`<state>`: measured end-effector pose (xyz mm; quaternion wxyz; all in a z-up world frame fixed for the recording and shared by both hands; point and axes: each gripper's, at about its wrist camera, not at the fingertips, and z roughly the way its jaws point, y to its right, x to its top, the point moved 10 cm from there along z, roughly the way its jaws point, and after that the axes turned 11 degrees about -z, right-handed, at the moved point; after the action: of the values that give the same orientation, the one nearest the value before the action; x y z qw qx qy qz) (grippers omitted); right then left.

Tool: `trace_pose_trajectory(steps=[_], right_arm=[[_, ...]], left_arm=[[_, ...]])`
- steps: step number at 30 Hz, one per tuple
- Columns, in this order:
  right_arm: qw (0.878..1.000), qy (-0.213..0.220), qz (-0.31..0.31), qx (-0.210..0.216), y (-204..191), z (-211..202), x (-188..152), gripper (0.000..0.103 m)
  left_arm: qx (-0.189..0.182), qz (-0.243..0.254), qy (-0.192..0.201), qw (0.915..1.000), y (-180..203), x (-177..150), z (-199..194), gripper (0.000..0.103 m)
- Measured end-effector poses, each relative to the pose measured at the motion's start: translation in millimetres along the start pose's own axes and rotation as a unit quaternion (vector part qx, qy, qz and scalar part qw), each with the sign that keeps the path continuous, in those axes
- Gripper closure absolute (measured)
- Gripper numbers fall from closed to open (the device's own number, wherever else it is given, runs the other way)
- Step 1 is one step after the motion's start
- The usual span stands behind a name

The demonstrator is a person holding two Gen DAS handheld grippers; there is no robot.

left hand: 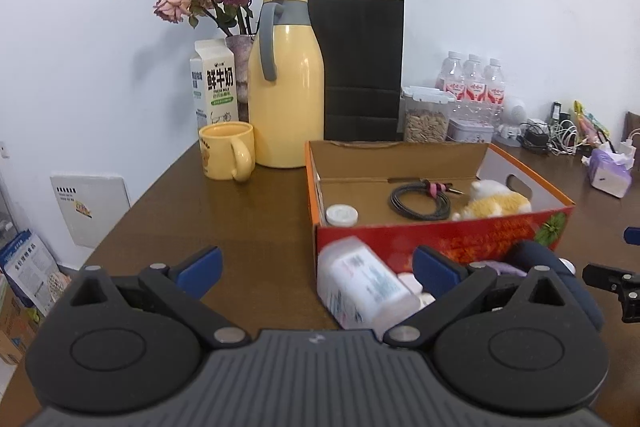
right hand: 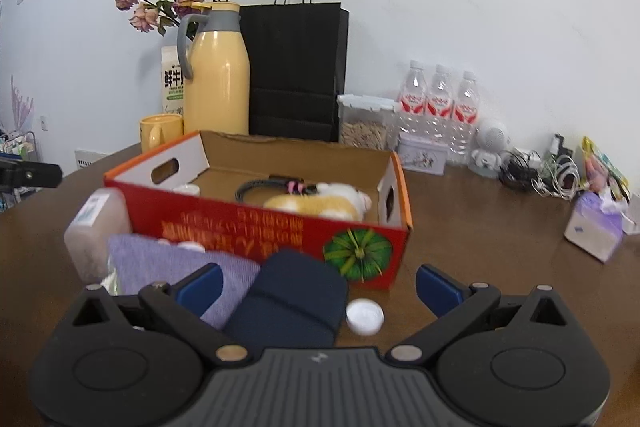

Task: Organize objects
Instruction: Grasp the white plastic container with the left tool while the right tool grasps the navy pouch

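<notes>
A red open cardboard box [left hand: 440, 239] [right hand: 280, 231] sits on the brown table and holds a coiled black cable [left hand: 420, 205], a plush toy [left hand: 496, 205] [right hand: 320, 205] and a small white jar [left hand: 341, 215]. In front of it lie a white plastic bottle [left hand: 362, 287] [right hand: 96, 223], a purple cloth [right hand: 168, 267], a navy pouch [right hand: 292, 299] and a white cap [right hand: 364, 315]. My left gripper [left hand: 318, 269] is open, with the bottle between its fingers. My right gripper [right hand: 318, 287] is open over the navy pouch and the cap.
Behind the box stand a yellow thermos [left hand: 286, 83], a yellow mug [left hand: 228, 155], a milk carton [left hand: 214, 83], a vase of dried roses [left hand: 240, 55], a black paper bag [left hand: 360, 67], a seed container [left hand: 426, 115], water bottles [left hand: 474, 79], tangled cables [right hand: 540, 171] and a tissue pack [right hand: 596, 223].
</notes>
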<state>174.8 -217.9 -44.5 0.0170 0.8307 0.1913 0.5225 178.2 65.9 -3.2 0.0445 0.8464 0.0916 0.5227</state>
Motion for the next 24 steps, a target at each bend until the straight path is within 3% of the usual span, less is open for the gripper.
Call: trace_pose_trajectory(steps=[11,24], right_arm=[[1.000,-0.008,0.008,-0.005,-2.7,-30.6,-20.9,0.000],[0.999,-0.016,0.028,-0.008,9.6,-31.7,-33.0,0.000]], left_arm=[[-0.002,-0.020,-0.004,0.9998,-5.4,-20.2,-29.6,0.000],[0.003,-0.032,-0.018,0.9993,-7.6,-26.5,-29.2,0.000]])
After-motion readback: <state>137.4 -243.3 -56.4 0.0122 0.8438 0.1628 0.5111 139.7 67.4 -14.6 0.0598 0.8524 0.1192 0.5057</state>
